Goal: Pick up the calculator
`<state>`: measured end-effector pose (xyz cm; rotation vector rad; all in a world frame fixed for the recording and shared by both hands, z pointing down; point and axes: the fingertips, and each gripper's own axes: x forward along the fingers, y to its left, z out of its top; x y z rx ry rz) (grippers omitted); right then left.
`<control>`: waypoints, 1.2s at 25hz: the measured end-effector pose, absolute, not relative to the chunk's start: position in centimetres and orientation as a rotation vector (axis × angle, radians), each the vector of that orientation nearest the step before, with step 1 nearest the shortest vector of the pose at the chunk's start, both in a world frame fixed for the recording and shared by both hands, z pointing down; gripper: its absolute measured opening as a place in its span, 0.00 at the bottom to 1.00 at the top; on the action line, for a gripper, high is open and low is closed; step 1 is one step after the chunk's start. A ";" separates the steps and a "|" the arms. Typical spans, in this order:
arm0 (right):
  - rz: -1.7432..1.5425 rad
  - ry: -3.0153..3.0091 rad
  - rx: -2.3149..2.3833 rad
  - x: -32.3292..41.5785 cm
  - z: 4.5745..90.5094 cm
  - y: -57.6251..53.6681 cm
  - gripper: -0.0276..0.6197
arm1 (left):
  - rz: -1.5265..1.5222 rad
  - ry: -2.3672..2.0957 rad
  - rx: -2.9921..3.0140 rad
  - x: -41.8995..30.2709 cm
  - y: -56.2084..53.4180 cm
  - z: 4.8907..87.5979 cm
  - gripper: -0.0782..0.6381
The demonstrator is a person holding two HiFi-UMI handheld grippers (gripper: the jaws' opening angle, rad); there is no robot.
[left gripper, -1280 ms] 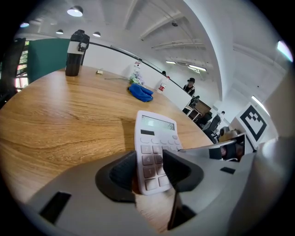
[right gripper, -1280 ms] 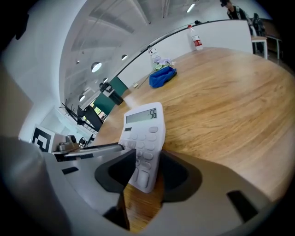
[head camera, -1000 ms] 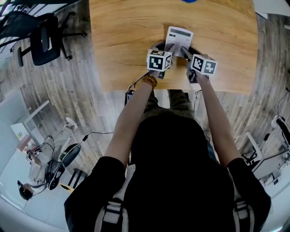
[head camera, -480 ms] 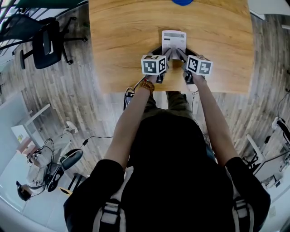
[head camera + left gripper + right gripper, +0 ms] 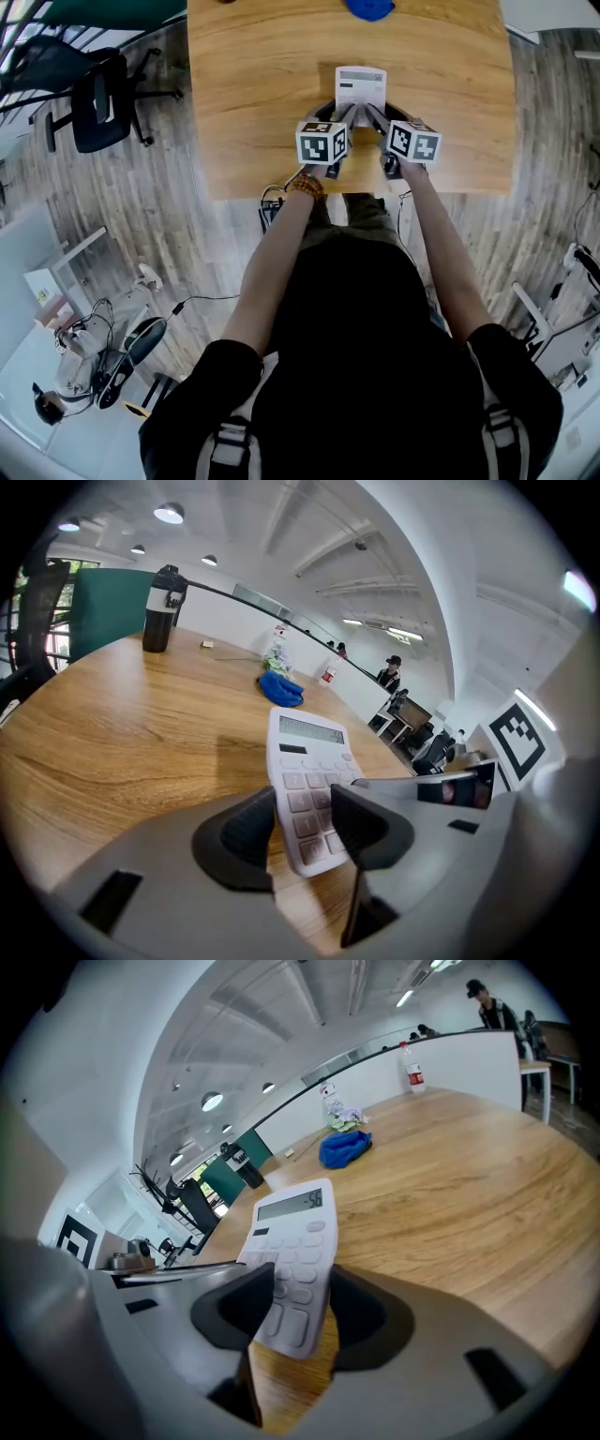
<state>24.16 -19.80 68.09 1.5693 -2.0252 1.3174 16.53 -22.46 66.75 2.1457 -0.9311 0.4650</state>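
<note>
Calculator hangs tilted just above table near edge, near end clamped by left gripper and right gripper. Right jaws have just been opening slightly, calculator between them. Best to firm that grip and raise both hands level.

Calculator — white, flat, rectangular, with a grey display strip at the far end showing a few dark digits and rows of pale keys below it. It is raised off the wooden table, face up and tilted, display end pointing away. The near end is pinched at both corners: left gripper on the near-left one, right gripper on the near-right one — the right gripper's jaws have just been easing wider, pads on the calculator. It sits about midway across the table.
</note>
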 end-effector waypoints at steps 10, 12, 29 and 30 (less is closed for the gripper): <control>1.256 -2.131 1.561 27.2 63.9 -19.5 0.36 | 0.379 -0.985 2.193 19.4 -22.0 62.3 0.39; 1.234 -2.157 1.532 27.5 63.1 -20.0 0.36 | 0.349 -1.028 2.181 19.6 -22.2 61.6 0.39; 0.832 -2.474 1.312 24.7 53.7 -26.6 0.37 | 0.114 -1.319 2.291 16.7 -27.2 50.9 0.39; 0.806 -2.496 1.310 24.4 52.6 -26.8 0.37 | 0.101 -1.333 2.308 16.4 -27.4 49.9 0.39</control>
